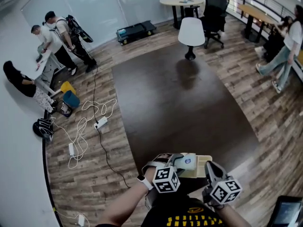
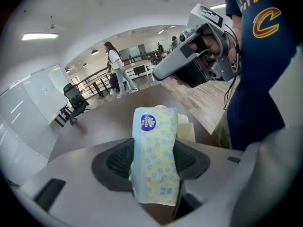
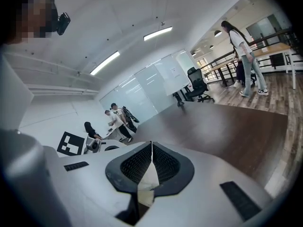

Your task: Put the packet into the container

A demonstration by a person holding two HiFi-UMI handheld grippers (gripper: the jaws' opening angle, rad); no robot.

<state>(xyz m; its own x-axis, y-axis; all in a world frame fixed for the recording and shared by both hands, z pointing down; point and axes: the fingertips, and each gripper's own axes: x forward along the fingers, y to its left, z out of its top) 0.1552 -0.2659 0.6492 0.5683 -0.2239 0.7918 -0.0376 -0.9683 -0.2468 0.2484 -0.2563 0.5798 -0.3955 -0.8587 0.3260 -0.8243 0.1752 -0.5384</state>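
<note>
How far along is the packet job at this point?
Done: the pickup, since the left gripper is shut on the packet. In hand: the packet is held close by the container, not inside it. Left: lowering it in and letting go. The right gripper has its fingers together.

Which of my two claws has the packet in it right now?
The left claw: its jaws clamp the pale blue-and-yellow packet, upright between them. The right claw has its jaws pressed together, with no packet.

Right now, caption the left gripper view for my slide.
Left gripper clamps a patterned packet upright above the table, the cream container just behind it.
</note>
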